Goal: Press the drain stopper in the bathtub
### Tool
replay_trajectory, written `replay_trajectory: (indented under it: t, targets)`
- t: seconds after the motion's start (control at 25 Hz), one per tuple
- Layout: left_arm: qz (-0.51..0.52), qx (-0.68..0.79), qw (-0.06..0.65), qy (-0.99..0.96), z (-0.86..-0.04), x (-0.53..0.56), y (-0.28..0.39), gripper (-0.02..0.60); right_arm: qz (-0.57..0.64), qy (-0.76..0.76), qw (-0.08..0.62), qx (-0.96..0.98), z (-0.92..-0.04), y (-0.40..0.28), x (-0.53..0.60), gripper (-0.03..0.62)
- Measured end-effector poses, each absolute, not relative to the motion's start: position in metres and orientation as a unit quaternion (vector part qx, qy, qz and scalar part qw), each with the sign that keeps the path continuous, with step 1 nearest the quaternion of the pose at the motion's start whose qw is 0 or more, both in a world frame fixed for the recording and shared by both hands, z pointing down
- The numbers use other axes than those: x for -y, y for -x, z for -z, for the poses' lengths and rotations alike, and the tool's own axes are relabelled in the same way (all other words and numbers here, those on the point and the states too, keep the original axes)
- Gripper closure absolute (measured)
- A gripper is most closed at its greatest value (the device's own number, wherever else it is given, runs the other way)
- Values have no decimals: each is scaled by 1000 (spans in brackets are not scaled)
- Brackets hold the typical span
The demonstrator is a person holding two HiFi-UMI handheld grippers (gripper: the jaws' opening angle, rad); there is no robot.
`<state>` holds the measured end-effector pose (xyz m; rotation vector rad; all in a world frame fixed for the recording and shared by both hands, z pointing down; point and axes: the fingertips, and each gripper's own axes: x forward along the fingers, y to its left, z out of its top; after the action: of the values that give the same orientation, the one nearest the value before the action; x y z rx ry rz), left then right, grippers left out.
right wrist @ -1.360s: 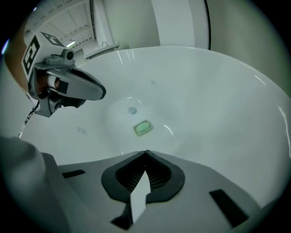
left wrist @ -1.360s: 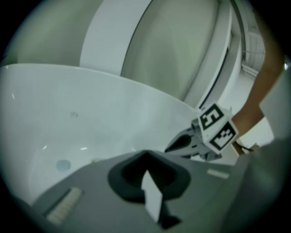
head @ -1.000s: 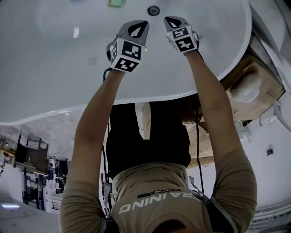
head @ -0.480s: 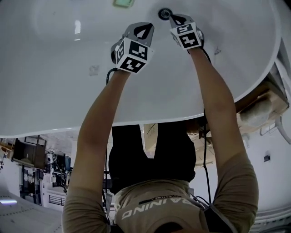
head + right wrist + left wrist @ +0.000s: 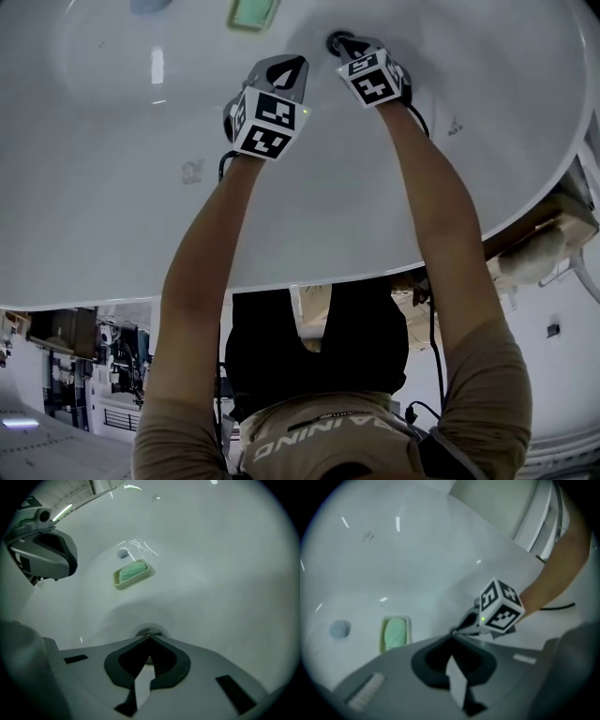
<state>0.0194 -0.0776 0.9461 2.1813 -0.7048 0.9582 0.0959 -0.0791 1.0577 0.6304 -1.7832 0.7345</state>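
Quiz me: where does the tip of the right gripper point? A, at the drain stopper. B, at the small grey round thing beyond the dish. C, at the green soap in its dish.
A: in the right gripper view, the right gripper, shut, ends right at the drain stopper, while the soap dish lies well beyond it on the tub floor.

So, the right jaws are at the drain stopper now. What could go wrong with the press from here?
1. The right gripper has its jaws shut to a narrow tip that seems to sit at the edge of the drain stopper, not its middle. It may skid onto the glossy bathtub floor.
2. The left gripper hangs close beside it, so the two could knock together.
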Motion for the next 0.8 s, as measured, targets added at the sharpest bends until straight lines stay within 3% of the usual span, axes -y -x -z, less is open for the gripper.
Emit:
replay_trajectory:
  t: [0.8]
  targets:
    - [-354,265,330,-834,-955,72,-18,580,-339,-307,565,687,-1079,-100,77,585]
